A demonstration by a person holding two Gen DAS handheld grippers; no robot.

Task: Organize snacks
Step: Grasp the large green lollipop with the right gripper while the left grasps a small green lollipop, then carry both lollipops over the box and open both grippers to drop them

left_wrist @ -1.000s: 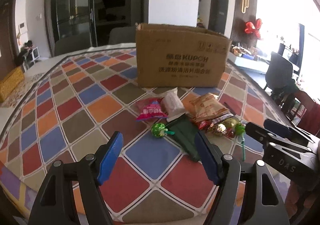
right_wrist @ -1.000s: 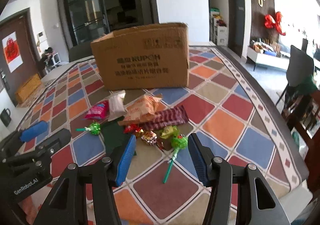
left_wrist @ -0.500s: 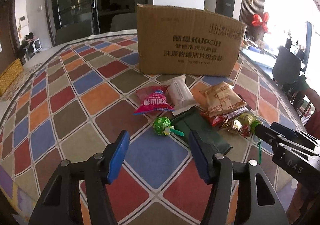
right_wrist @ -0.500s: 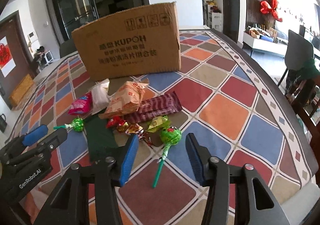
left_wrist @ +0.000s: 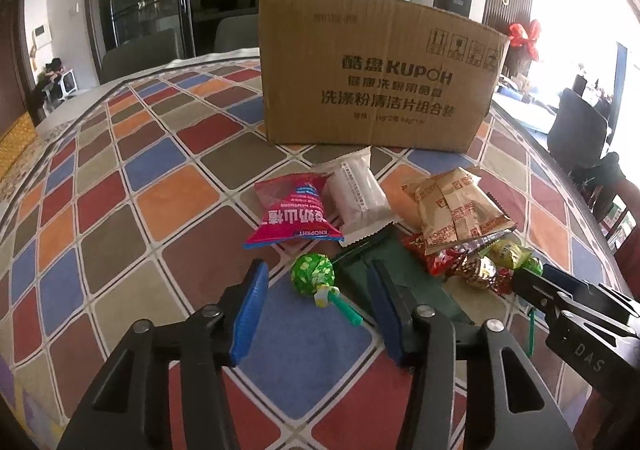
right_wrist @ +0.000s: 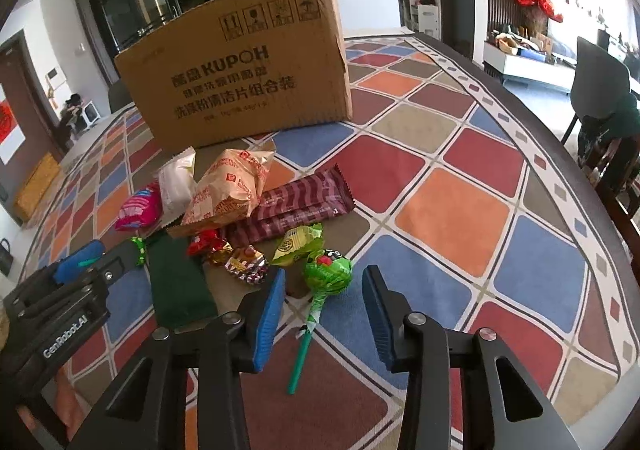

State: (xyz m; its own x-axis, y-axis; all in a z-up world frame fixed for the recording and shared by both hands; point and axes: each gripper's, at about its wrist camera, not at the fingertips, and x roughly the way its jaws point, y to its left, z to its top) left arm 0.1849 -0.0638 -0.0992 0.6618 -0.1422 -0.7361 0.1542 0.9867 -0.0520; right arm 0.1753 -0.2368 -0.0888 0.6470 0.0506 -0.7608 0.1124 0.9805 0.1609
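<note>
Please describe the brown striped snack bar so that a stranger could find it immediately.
Start at the big brown cardboard box on the checkered tablecloth. In front of it lies the long maroon wavy-striped foil bar, the only long flat wrapper in the pile.

The cardboard box (left_wrist: 376,77) reads "KUPOH"; the pink packet (left_wrist: 294,215) "KNOPKHT"; the tan packet (left_wrist: 456,211) "FORTUNE BISCUITS"; the left gripper (right_wrist: 60,324) "GenRobot.AI"; the right gripper (left_wrist: 580,330) "DAS".

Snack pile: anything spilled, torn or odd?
Nothing spilled or torn. The snacks lie in a loose overlapping heap before the cardboard box: the tan biscuit bag rests on the maroon bar; the two lollipops lie apart.
</note>
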